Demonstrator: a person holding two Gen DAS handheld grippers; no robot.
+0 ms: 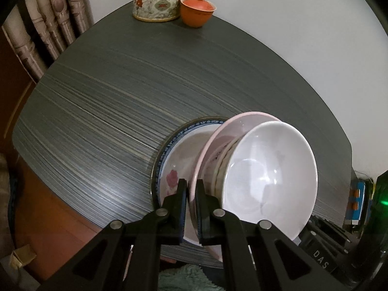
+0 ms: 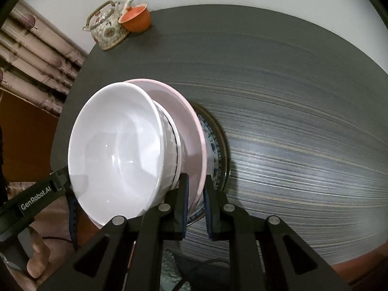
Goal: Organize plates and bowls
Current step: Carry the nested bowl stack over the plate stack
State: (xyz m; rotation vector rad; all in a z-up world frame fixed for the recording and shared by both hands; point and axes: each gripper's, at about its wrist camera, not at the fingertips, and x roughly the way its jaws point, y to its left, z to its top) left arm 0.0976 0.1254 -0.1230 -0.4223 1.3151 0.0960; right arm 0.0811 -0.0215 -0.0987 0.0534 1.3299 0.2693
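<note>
Two black grippers clamp one pale pink plate's rim: left gripper (image 1: 191, 189) and right gripper (image 2: 197, 184), over a dark streaked table (image 1: 109, 101). Pink plate (image 1: 208, 145) carries a white bowl (image 1: 269, 177), with a blue-rimmed plate (image 1: 169, 160) just beyond.

Black left gripper (image 1: 191, 208) (silver pivot pins), blue-edged pads (image 2: 184, 208).

Both views are dimly lit, and a dark vignette is left around the fisheye circle. Straight lines are bent strongly toward the edges. The table (image 1: 101, 111) grain is smeared into streaks by motion blur. Soft glare is seen inside the white bowl (image 1: 269, 172), and the wall (image 1: 291, 36) at 1 o'clock is washed out pale.
</note>
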